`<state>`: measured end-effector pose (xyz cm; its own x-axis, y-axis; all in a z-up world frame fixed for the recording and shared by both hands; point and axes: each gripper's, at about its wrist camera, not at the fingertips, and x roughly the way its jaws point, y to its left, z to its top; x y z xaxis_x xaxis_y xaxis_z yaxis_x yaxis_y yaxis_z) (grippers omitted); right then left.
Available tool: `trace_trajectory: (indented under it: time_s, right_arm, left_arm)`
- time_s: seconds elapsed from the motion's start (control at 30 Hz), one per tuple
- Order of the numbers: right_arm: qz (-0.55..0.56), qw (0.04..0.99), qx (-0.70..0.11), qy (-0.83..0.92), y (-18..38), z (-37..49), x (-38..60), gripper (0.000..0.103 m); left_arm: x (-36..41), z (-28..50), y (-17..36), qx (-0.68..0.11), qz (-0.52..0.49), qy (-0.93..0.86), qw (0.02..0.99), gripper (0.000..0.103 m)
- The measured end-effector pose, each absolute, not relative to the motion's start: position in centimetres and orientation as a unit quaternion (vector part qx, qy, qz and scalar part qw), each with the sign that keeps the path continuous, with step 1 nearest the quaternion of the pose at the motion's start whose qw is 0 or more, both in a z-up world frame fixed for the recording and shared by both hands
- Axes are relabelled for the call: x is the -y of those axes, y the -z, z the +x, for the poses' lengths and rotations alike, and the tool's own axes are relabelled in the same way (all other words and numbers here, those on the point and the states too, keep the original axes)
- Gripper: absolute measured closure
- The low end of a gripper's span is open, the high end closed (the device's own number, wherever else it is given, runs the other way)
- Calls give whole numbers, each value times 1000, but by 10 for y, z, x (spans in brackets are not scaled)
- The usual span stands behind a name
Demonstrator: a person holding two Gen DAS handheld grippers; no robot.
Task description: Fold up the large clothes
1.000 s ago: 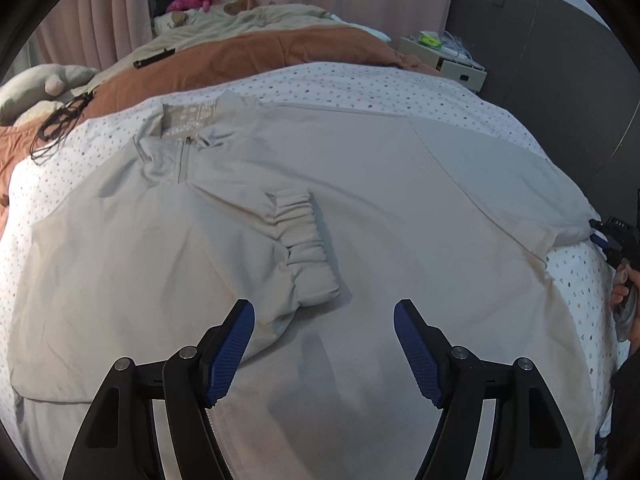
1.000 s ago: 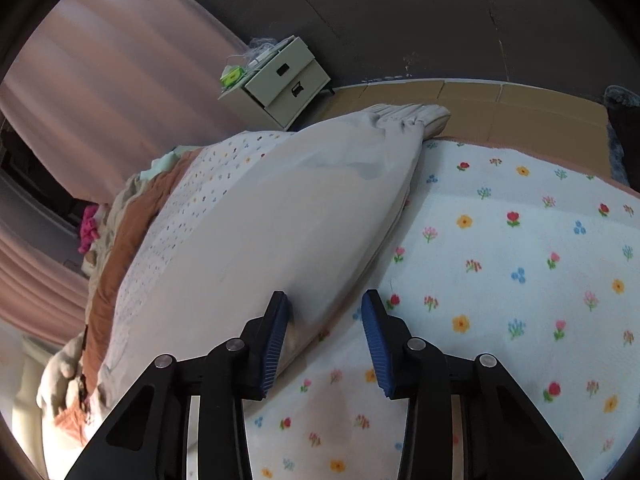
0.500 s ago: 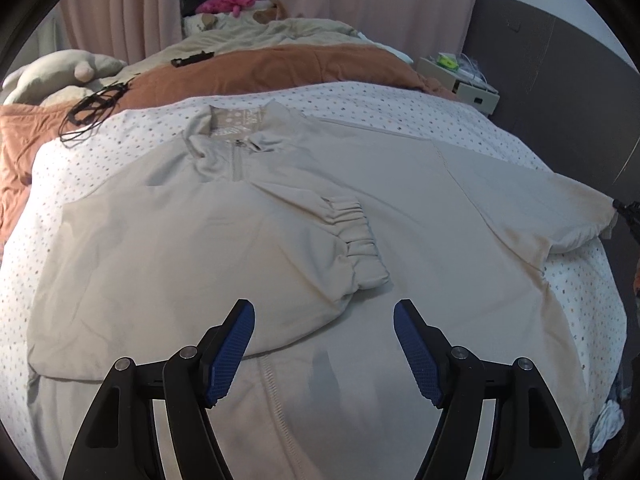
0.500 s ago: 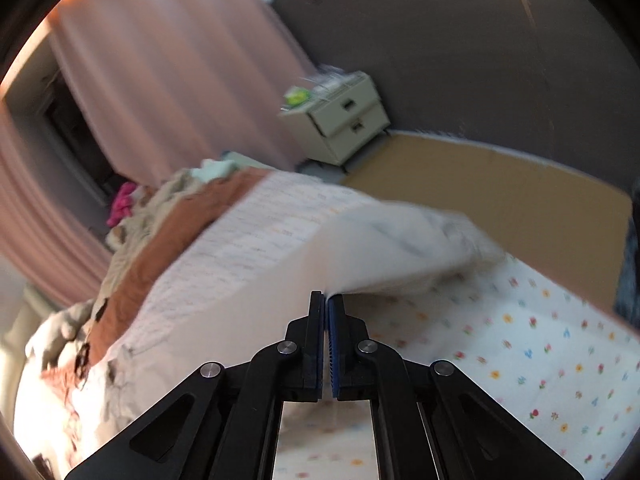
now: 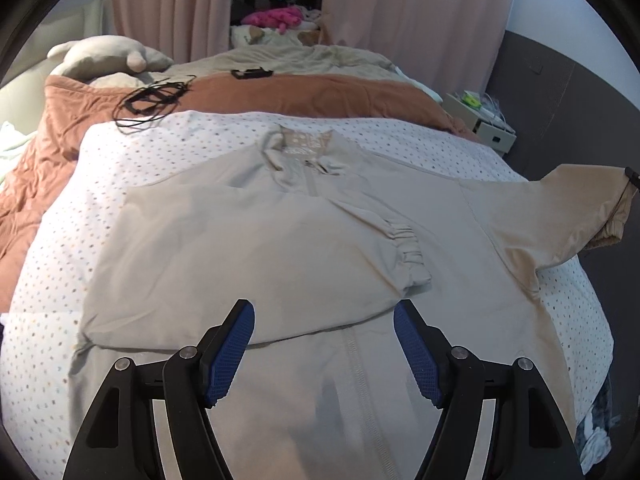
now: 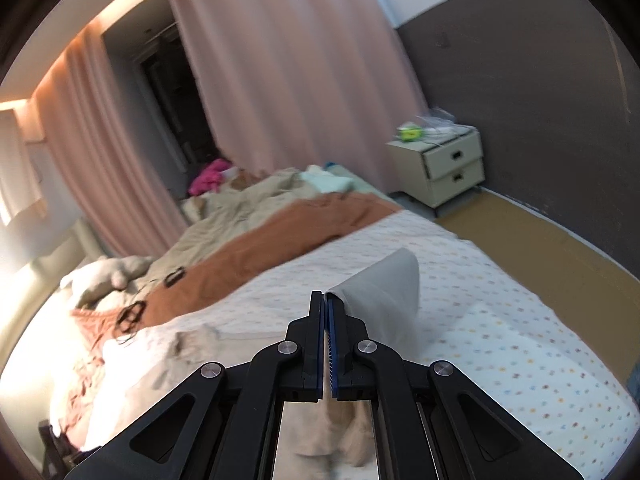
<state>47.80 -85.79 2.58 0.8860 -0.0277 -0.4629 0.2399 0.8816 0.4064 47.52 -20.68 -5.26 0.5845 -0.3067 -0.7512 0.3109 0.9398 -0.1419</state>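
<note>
My right claw (image 6: 325, 312) is clamped tight on the cuff end of the jacket's sleeve (image 6: 384, 292), and the grey cloth hangs from the pads in a raised fold above the dotted bedsheet (image 6: 500, 344). My left claw (image 5: 324, 344) stands wide with nothing between its blue pads, hovering over the lower front of the jacket (image 5: 280, 248).

The jacket lies face up across the bed, collar (image 5: 306, 146) toward the brown blanket (image 5: 304, 96), zip running down the middle. One sleeve is already folded in over the chest, its gathered cuff (image 5: 408, 256) resting near the zip. The other sleeve, seen from the left wrist, is lifted off the sheet at the far right edge (image 5: 560, 216).

I judge the step in hand to be the second sleeve fold. Next I should carry the held cuff across toward the zip, lay it flat beside the first cuff, and let go only once the cloth is down. The free claw could pin the shoulder so the body does not drag along.
</note>
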Motion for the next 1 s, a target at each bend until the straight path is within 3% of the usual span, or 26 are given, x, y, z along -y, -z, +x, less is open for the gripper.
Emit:
trace_trajectory:
  time_s: [0.53,1.0]
  right_arm:
    - [156,952,-258,-49,-53,530,668,100]
    - [102,924,-352,-108,46,571,513,100]
  left_arm:
    - [77,461,44,-402,-54,110,908,29]
    - [-8,457,72,-429,-62,57,899,29]
